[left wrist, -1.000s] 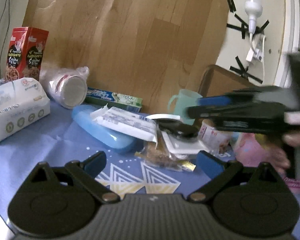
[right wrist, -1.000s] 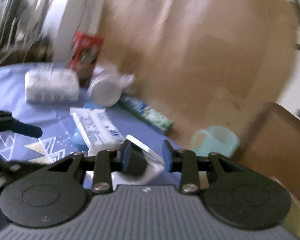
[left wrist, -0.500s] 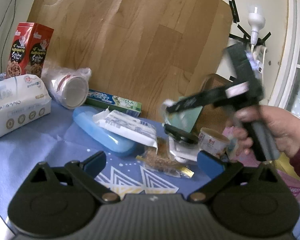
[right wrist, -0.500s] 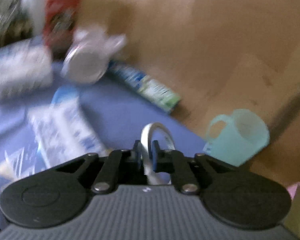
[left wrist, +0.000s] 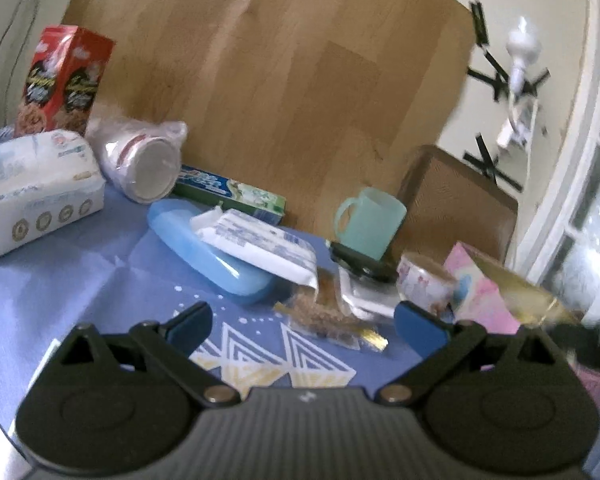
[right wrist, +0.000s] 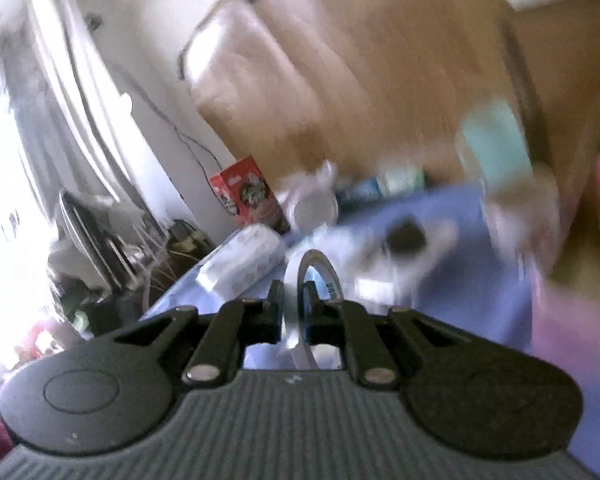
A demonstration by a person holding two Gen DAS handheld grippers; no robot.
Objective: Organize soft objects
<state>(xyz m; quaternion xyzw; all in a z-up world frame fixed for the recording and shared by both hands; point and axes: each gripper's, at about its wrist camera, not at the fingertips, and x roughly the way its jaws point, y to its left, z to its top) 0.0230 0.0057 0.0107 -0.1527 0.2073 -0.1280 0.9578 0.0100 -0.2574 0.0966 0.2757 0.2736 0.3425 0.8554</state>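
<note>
Item: tape roll (right wrist: 300,300), pinched upright between our right gripper (right wrist: 293,306) fingers, above the bench (left wrist: 80,272). Our left gripper (left wrist: 303,320): spread wide, holding nothing.

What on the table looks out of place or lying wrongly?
The stack of cups in plastic wrap lies on its side, bottom toward the camera, beside the toothpaste box. The white flat pack rests askew across the blue case. A torn snack wrapper lies in front.
</note>
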